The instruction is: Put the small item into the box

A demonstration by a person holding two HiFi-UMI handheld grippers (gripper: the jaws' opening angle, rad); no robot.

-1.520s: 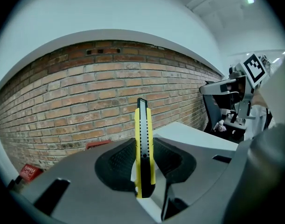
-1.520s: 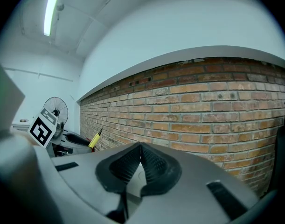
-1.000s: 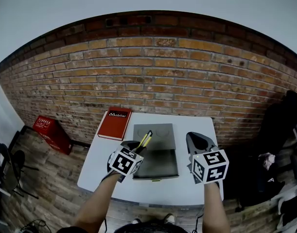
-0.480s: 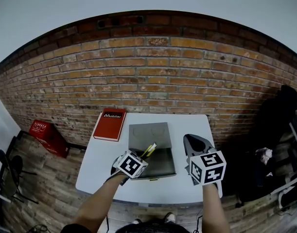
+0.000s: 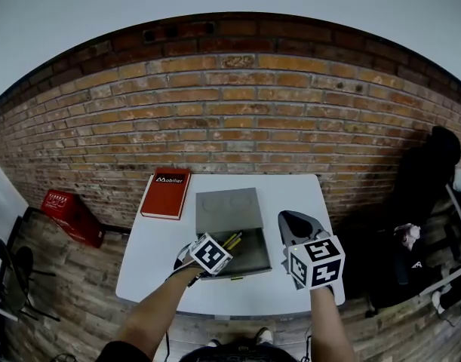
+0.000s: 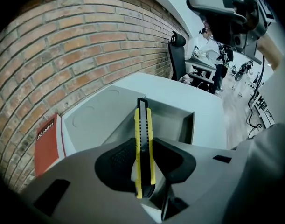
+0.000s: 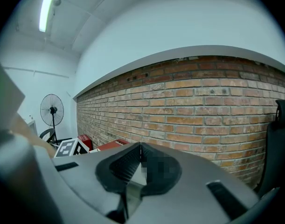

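A yellow-and-black utility knife [image 5: 232, 240] is clamped in my left gripper [image 5: 227, 244], blade end pointing away from me. It hangs over the near left part of the open grey box [image 5: 254, 262], whose lid [image 5: 228, 210] lies flat behind it. In the left gripper view the utility knife [image 6: 142, 120] stands between the pads, with the grey box [image 6: 192, 125] just beyond the gripper [image 6: 143, 146]. To the right of the box, above the table, my right gripper [image 5: 293, 220] is shut with nothing in it; its jaws also meet in its own view [image 7: 141, 146].
A red book [image 5: 167, 193] lies at the white table's [image 5: 298, 194] back left corner, against the brick wall. A red crate [image 5: 70, 208] sits on the floor at left. Dark chairs and bags [image 5: 434, 179] stand to the right.
My left gripper has drawn back toward me with the knife, from over the lid to over the box tray, and the knife leans more to the right. The right gripper has barely moved.
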